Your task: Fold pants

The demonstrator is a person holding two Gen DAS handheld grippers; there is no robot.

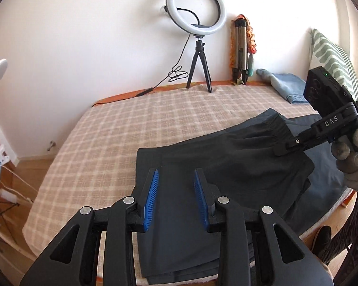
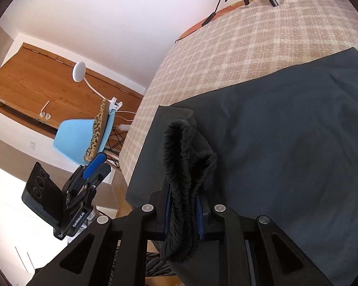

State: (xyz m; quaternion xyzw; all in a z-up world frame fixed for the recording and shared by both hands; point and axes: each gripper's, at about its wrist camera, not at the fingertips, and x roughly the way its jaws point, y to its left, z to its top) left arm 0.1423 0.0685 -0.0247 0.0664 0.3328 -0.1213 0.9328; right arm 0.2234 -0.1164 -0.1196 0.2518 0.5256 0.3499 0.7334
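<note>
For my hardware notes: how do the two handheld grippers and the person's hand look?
Both the left gripper and right gripper are black plastic with ribbed blue finger pads and silver pivot pins. The right one reads "DAS", trails a black cable, and is held by a grey-gloved hand.

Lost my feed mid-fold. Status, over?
Left gripper open above the pants. Right gripper shut on the elastic waistband, lifted. Nothing blocking on the bed.

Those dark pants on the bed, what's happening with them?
A person is folding the dark pants on the checked bedspread using two handheld tools. The right tool is clamped on the bunched elastic waistband, lifting it over the legs. The left tool hovers open above the fabric.
</note>
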